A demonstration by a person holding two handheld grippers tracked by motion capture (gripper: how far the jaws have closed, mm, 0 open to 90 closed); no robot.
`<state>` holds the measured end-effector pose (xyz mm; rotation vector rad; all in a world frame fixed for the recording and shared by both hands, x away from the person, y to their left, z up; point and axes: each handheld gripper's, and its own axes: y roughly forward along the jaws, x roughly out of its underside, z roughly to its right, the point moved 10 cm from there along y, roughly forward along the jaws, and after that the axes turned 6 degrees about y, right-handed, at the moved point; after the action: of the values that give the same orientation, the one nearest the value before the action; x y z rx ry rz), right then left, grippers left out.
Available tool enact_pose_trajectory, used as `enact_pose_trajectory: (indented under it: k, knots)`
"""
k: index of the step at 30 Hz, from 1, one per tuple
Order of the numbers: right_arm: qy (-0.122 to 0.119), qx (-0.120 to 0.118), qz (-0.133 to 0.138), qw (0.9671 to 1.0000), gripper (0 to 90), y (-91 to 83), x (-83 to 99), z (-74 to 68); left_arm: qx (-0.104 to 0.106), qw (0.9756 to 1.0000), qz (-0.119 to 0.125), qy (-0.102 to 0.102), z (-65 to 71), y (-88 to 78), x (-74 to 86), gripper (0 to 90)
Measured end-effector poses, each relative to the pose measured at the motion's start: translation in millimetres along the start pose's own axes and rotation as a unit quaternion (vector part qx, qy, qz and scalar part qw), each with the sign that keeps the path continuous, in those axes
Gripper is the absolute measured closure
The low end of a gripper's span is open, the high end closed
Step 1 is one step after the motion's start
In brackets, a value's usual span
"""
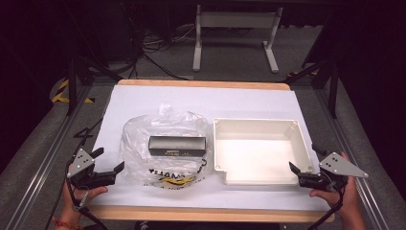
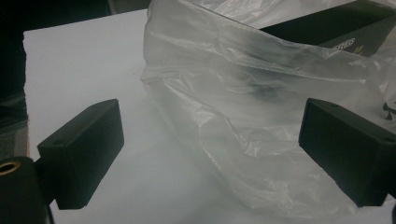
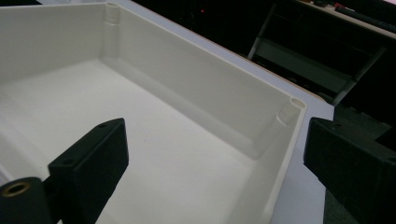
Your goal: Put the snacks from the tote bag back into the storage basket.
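Observation:
A crumpled clear plastic bag (image 1: 165, 165) lies left of centre on the white table sheet, with a black box (image 1: 177, 146) inside it. To its right stands an empty white tray (image 1: 261, 123). My left gripper (image 1: 111, 159) rests at the bag's left edge, jaws open. In the left gripper view the bag (image 2: 243, 107) bulges between the jaws of that gripper (image 2: 210, 149) without being pinched, and the box (image 2: 345, 28) shows at top right. My right gripper (image 1: 304, 158) hovers open at the tray's front right corner. In the right gripper view the tray's wall (image 3: 201, 79) runs between the wide-apart jaws of that gripper (image 3: 215, 163).
The white sheet (image 1: 201, 100) covers a wood-edged table. Printed black and yellow marks show on the bag's near side (image 1: 174, 178). A white table frame (image 1: 234, 33) and cables stand on the dark floor beyond the far edge.

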<state>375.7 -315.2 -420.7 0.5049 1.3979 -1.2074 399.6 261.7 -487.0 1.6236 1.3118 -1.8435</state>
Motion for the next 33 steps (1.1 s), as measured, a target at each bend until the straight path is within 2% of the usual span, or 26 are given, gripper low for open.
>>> enact_pose_trajectory:
  k: [6, 14, 17, 18, 19, 20, 23, 26, 33]
  knots:
    - [-0.002, 0.000, 0.006, 1.0000, 7.0, 0.9, -10.4, 2.6, 0.002, 1.0000, -0.003, 0.002, 0.5, 0.8, 1.1, 7.6]
    - [-0.010, -0.016, 0.000, 0.9998, 7.0, 8.5, -23.3, -4.4, 0.001, 1.0000, -0.003, 0.005, 0.3, 1.2, 1.3, 7.6]
    - [-0.016, -0.025, 0.002, 0.9996, 9.1, 11.0, -28.7, -9.0, -0.001, 1.0000, -0.002, 0.003, -0.8, 1.3, 1.4, 7.6]
    - [-0.012, -0.043, 0.004, 0.9990, 9.6, 10.9, -31.7, -14.3, -0.001, 1.0000, -0.002, 0.003, -0.8, 1.3, 1.4, 7.6]
    - [-0.012, -0.043, 0.004, 0.9990, 9.6, 10.9, -31.7, -14.3, -0.001, 1.0000, -0.002, 0.003, -0.8, 1.3, 1.5, 7.6]
    - [-0.008, -0.060, 0.010, 0.9981, 10.1, 10.0, -35.6, -19.4, 0.000, 1.0000, -0.003, 0.002, -0.4, 1.4, 1.8, 7.6]
    - [-0.024, -0.065, 0.013, 0.9975, 10.4, 9.2, -46.8, -28.7, 0.000, 1.0000, -0.003, 0.004, -0.1, 1.4, 1.7, 7.6]
    - [-0.026, -0.064, 0.012, 0.9975, 10.4, 10.8, -52.1, -31.5, 0.001, 1.0000, -0.004, 0.006, 0.1, 1.5, 1.8, 7.6]
    - [-0.042, -0.071, 0.010, 0.9965, 12.3, 25.1, -63.2, -40.9, 0.002, 1.0000, -0.005, 0.006, 1.3, 1.9, 2.1, 7.6]
